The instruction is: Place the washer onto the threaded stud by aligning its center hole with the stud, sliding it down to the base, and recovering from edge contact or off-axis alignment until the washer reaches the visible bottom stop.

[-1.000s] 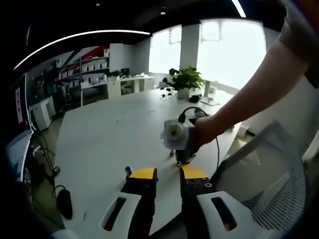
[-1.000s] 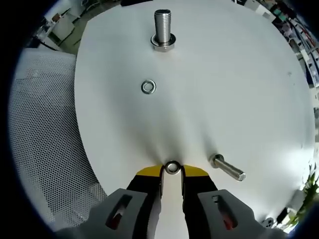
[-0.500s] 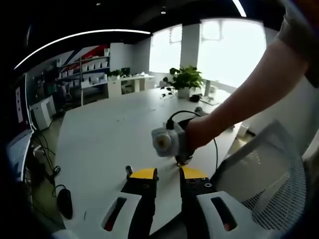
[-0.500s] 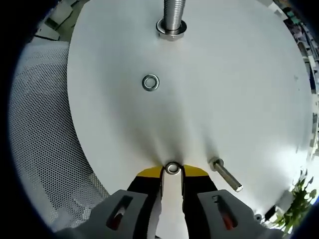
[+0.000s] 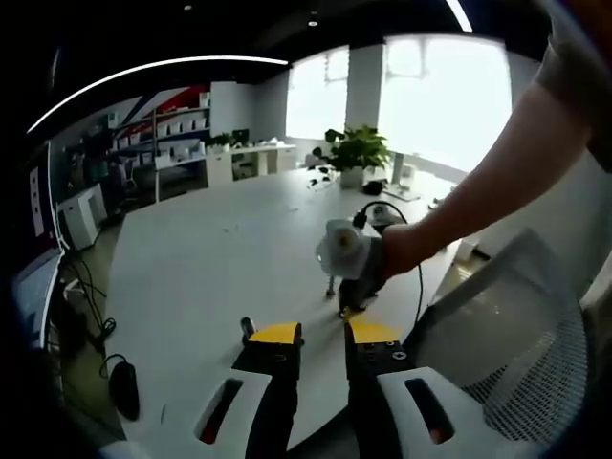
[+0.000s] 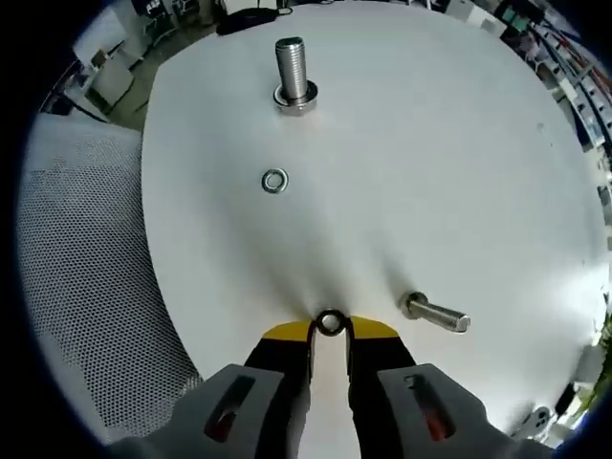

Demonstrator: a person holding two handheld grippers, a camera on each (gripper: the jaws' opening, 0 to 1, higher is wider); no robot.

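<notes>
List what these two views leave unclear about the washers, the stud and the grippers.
- Right gripper view: the held washer sits between the yellow jaw tips; the right gripper covers its lower edge.
- Right gripper view: whether a washer already sits at the upright stud base is too small to tell.
- Left gripper view: the right gripper tips are too small to read.

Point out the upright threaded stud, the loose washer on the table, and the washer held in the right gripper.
Threaded stud (image 6: 291, 65), right gripper view, on its threads.
Loose washer (image 6: 274, 180), right gripper view, on its ring.
Held washer (image 6: 330, 322), right gripper view, on its rim between the jaws.
</notes>
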